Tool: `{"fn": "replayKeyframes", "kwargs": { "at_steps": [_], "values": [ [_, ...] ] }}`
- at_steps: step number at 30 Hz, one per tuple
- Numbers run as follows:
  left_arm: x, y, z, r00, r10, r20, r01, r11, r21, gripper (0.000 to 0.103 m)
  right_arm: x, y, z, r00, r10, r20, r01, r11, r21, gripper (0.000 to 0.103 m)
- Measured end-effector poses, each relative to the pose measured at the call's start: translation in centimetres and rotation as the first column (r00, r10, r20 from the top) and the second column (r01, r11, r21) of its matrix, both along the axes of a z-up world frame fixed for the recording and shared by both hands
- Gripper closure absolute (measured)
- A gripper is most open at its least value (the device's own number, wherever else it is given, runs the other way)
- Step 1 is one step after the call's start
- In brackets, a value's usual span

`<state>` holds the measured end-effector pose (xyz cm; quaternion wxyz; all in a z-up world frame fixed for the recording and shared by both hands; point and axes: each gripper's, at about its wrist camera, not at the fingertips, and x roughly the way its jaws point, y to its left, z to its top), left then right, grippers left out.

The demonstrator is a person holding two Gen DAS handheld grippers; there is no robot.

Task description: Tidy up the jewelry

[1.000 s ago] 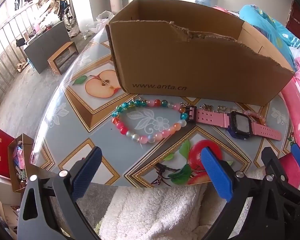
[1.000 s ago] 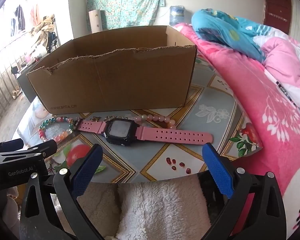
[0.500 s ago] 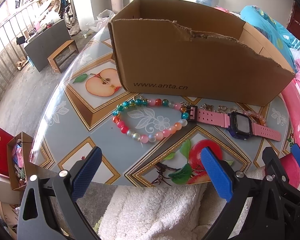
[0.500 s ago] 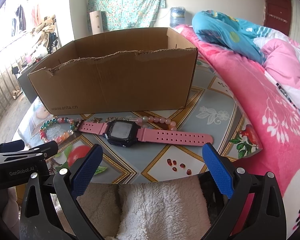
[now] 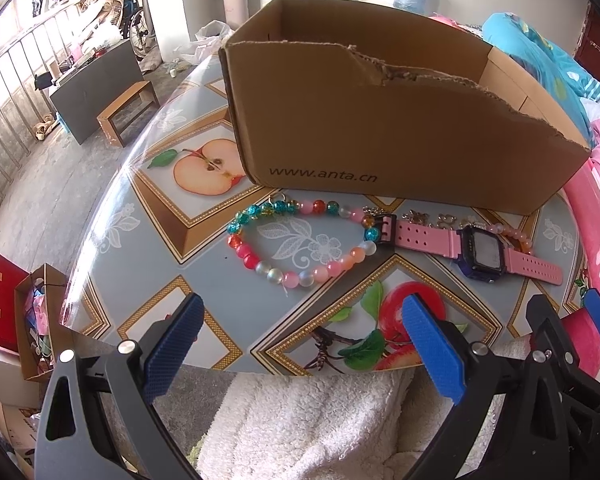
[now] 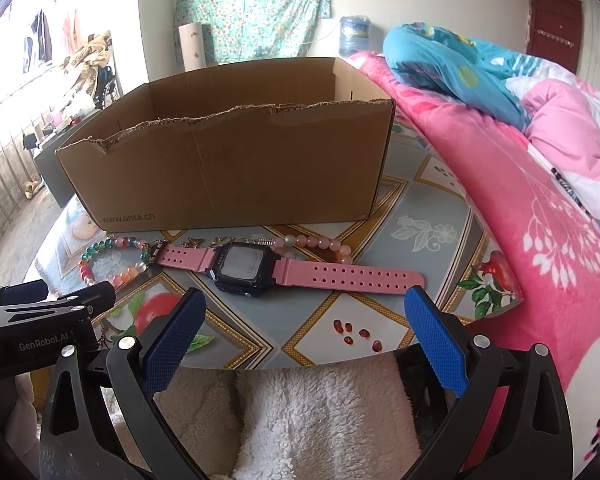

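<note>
A multicoloured bead bracelet (image 5: 300, 240) (image 6: 112, 260) lies on the fruit-patterned table (image 5: 140, 248), in front of an open cardboard box (image 5: 380, 120) (image 6: 228, 168). Right of it lies a pink-strapped watch with a dark face (image 5: 480, 256) (image 6: 244, 268). Behind the watch are a pink bead strand (image 6: 320, 244) and small metal charms (image 5: 432, 218). My left gripper (image 5: 300, 332) is open, just short of the bracelet. Near the table's front edge my right gripper (image 6: 304, 328) is open too, below the watch. Neither holds anything.
A pink floral quilt (image 6: 540, 220) and blue bedding (image 6: 460, 68) border the table's right side. White fleece (image 6: 300, 412) lies below both grippers. Left of the table the floor drops away, with a wooden stool (image 5: 128, 108) and red bags (image 5: 4, 300).
Both grippers have crept slightly forward towards the table, so the box, bracelet and watch look a little larger. Both stay open and the jewelry has not moved.
</note>
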<state>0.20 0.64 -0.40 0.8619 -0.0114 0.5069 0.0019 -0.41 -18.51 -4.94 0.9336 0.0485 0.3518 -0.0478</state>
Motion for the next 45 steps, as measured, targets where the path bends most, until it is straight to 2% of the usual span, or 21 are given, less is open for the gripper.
{"fn": "replayKeyframes", "kwargs": {
  "at_steps": [35, 45],
  "values": [
    [0.0, -0.2, -0.3, 1.0, -0.001, -0.003, 0.001, 1.0, 0.019, 0.006, -0.1, 0.0, 0.1, 1.0, 0.002, 0.006, -0.002, 1.0, -0.004, 0.008],
    [0.1, 1.9, -1.1, 0.997, -0.044, 0.059, 0.046, 0.999, -0.024, 0.006, 0.1, 0.1, 0.1, 0.999, 0.019, 0.049, -0.017, 0.999, -0.036, 0.008]
  ]
}}
